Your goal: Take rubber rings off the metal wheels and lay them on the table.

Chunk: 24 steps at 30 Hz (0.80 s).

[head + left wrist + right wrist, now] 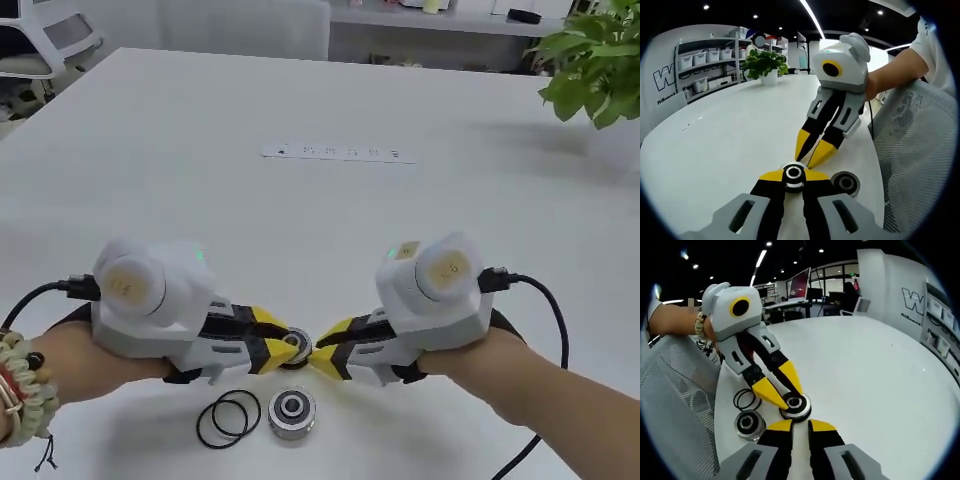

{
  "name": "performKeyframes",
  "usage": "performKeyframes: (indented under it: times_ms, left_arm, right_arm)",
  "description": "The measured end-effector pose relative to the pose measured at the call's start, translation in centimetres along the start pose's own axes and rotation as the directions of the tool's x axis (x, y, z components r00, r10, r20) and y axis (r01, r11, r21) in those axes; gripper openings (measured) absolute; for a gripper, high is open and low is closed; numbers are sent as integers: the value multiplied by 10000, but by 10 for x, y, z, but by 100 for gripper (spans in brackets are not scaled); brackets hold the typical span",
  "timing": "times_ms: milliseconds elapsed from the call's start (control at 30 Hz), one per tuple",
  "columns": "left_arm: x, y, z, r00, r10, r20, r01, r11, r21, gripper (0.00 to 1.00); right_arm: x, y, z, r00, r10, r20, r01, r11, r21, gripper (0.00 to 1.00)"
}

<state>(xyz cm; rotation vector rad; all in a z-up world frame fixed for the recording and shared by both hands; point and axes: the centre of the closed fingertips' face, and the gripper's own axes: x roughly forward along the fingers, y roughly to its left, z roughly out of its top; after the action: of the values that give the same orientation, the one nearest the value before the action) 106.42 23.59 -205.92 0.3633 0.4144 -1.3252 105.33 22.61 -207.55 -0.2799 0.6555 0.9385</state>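
The left hand-held gripper [281,351] pinches a wheel [796,406] over the near surface [300,220]. The right hand-held gripper [323,358], jaws slightly spread, noses its rim. Two rings [228,415] lie by another wheel [292,412]. This wheel's ring is probably being stripped; next, the right must nip and peel it.

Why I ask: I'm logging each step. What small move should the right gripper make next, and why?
Probably close the right gripper on the rim of the metal wheel and peel its ring away. The left gripper clamps that wheel, and the right jaws' tips sit at its edge. Two rubber rings and a second wheel lie on the table nearby.
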Motion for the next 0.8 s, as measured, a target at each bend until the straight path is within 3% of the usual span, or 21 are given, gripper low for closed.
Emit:
performKeyframes:
  times_ms: [400,600,800]
  left_arm:
    - [0,-2,1,10000,-2,18,2,10000,-15,7]
    - [0,-2,0,10000,-19,35,19,10000,-7,7]
    - [0,-1,0,10000,-40,56,40,10000,9,7]
  right_arm:
    - [10,11,5,9992,274,305,-272,9996,-73,30]
    - [15,8,8,9988,-68,488,65,10000,45,28]
    - [13,7,11,9982,4,603,-1,10000,-43,23]
